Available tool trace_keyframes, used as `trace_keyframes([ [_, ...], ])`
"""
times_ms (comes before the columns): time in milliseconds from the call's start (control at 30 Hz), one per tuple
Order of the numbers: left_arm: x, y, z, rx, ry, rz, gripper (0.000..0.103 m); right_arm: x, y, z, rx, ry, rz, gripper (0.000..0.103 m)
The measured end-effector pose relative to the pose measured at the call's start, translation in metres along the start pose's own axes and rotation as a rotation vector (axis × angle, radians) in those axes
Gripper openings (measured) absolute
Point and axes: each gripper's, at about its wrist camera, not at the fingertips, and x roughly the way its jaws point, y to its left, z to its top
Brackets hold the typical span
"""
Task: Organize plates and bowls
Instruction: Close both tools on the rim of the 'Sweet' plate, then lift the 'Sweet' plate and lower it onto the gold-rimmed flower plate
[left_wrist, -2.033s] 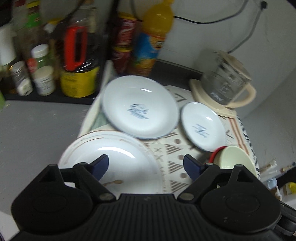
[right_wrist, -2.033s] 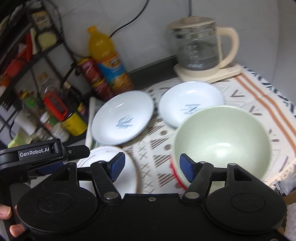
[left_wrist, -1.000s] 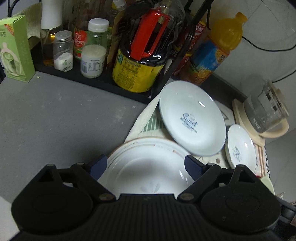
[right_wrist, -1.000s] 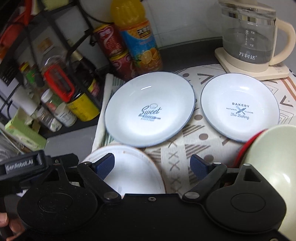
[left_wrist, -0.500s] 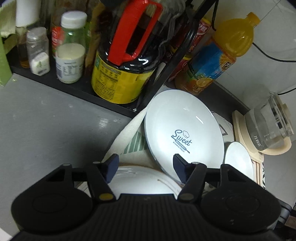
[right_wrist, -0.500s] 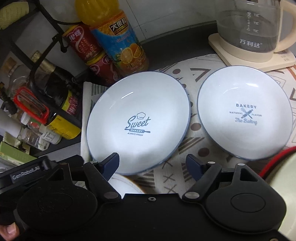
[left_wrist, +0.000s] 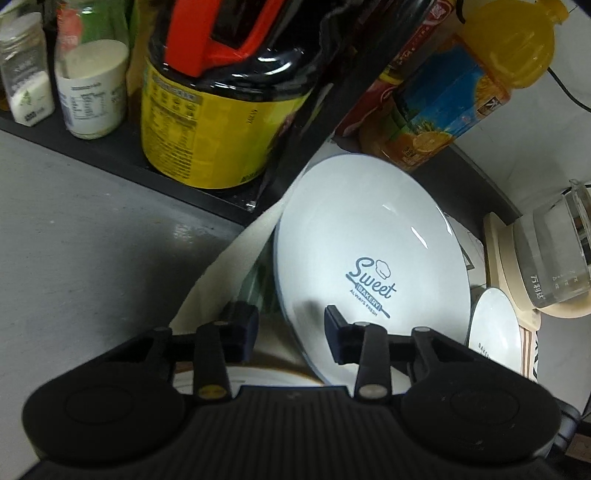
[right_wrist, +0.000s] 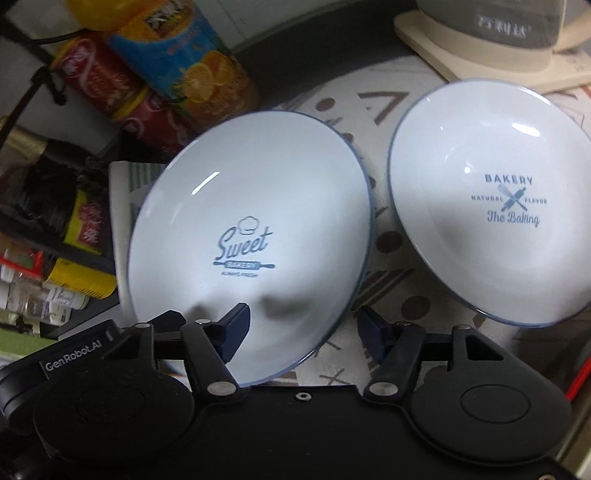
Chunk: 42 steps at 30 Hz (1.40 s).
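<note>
Blue pads tip both grippers, and both pairs stand apart with nothing clamped. Left gripper (left_wrist: 291, 326): its fingers straddle the near-left rim of the Sweet plate (left_wrist: 369, 258), one pad outside the rim over the cloth (left_wrist: 207, 291), the other over the plate's inner face; whether either pad touches the rim cannot be told. Right gripper (right_wrist: 301, 328): its fingers bracket the near edge of the same plate (right_wrist: 251, 236), left pad over the plate's inner face, right pad outside the rim above the patterned mat (right_wrist: 391, 288). No contact is evident.

Sweet plate lies on the mat, its left edge over the cloth, with a rimmed plate (left_wrist: 266, 373) just near it, mostly hidden by the left gripper. Bakery plate (right_wrist: 495, 199) sits just right of the Sweet plate, apart from it by a narrow gap. Kettle base (right_wrist: 480, 55) stands far right; juice bottle (right_wrist: 177, 48) and cans (right_wrist: 110, 85) stand far left, beside a rack of jars (left_wrist: 96, 88).

Judgement: the step in hand is the approach to the Sweet plate, grasp not yet made. Next move calls for one gripper to close on the rim, pads seated above and below the edge, then a level lift clear of the neighbouring plates before stacking. Two grippers on one rim risk collision.
</note>
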Motion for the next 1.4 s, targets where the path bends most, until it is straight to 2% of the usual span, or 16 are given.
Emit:
trace_keyframes([
  [100, 0.007, 0.0, 0.001, -0.005, 0.01, 0.003, 0.028, 0.002, 0.001, 0.003, -0.001, -0.02, 0.005, 0.048],
  [200, 0.014, -0.001, 0.0, -0.014, 0.025, -0.004, 0.017, 0.002, 0.001, 0.004, 0.029, -0.033, 0.006, 0.048],
  [233, 0.016, -0.002, -0.001, -0.01, 0.023, -0.007, 0.015, 0.002, 0.001, 0.003, 0.027, -0.04, 0.001, 0.044],
  [300, 0.016, -0.004, -0.002, -0.004, 0.015, -0.007, 0.015, 0.001, -0.003, 0.002, 0.03, -0.051, -0.02, 0.032],
  [333, 0.017, -0.004, -0.002, -0.005, 0.014, -0.008, 0.014, -0.001, -0.007, 0.001, 0.038, -0.054, -0.026, 0.022],
  [467, 0.01, -0.007, -0.002, 0.031, -0.001, -0.019, 0.013, -0.015, -0.016, 0.001, 0.051, -0.114, 0.033, 0.013],
  [567, -0.003, -0.015, -0.005, 0.091, -0.049, -0.023, 0.014, -0.027, -0.013, -0.001, 0.017, -0.159, 0.038, 0.013],
  [800, -0.02, -0.019, -0.011, 0.119, -0.061, -0.03, 0.014, -0.04, -0.023, -0.015, 0.054, -0.178, 0.068, 0.013],
  [1400, -0.081, 0.001, -0.04, 0.15, -0.109, -0.057, 0.014, -0.087, -0.015, -0.071, -0.008, -0.285, 0.088, 0.013],
])
